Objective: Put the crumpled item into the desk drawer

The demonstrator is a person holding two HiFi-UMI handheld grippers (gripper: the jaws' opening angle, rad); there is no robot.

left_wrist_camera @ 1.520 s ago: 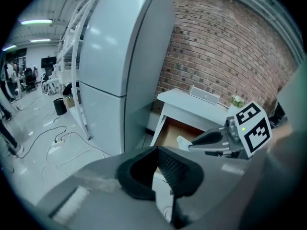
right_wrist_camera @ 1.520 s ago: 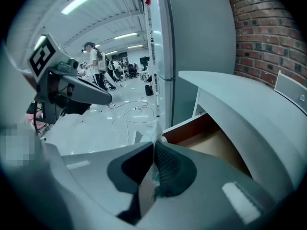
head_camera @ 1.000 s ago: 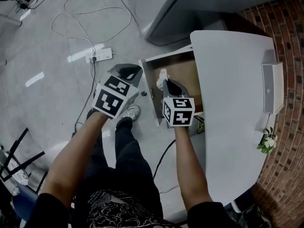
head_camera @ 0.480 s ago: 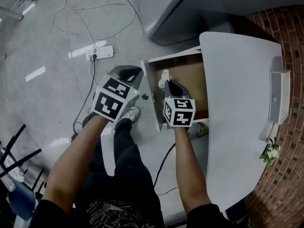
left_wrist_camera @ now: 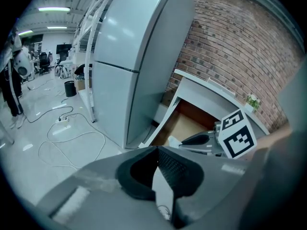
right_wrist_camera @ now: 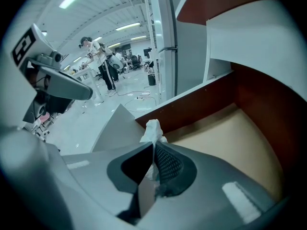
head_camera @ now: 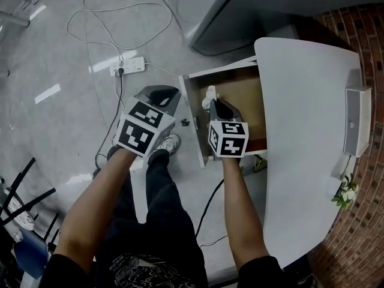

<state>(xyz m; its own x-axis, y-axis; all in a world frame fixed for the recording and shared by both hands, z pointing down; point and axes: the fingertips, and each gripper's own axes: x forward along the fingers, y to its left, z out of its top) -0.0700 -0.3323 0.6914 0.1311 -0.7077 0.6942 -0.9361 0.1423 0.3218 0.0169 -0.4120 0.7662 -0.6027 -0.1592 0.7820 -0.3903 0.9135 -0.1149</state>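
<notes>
A white crumpled piece of paper (right_wrist_camera: 153,131) sticks out from between the jaws of my right gripper (right_wrist_camera: 153,145), which is shut on it. In the head view the right gripper (head_camera: 211,102) holds the paper (head_camera: 209,95) above the front left part of the open desk drawer (head_camera: 237,110). The drawer has a tan bottom (right_wrist_camera: 225,138) and dark brown walls, and it looks bare inside. My left gripper (head_camera: 162,98) hangs over the floor left of the drawer front, shut with nothing in it (left_wrist_camera: 156,152).
The white desk top (head_camera: 306,125) runs along the right, with a white speaker (head_camera: 356,121) and a small flower sprig (head_camera: 343,195) near a brick wall. A grey cabinet (head_camera: 252,5) stands behind the drawer. Cables and a power strip (head_camera: 127,66) lie on the floor. The person's legs are below.
The view has shifted slightly; my right gripper with the paper stays over the drawer's front left. The left gripper has barely moved.
</notes>
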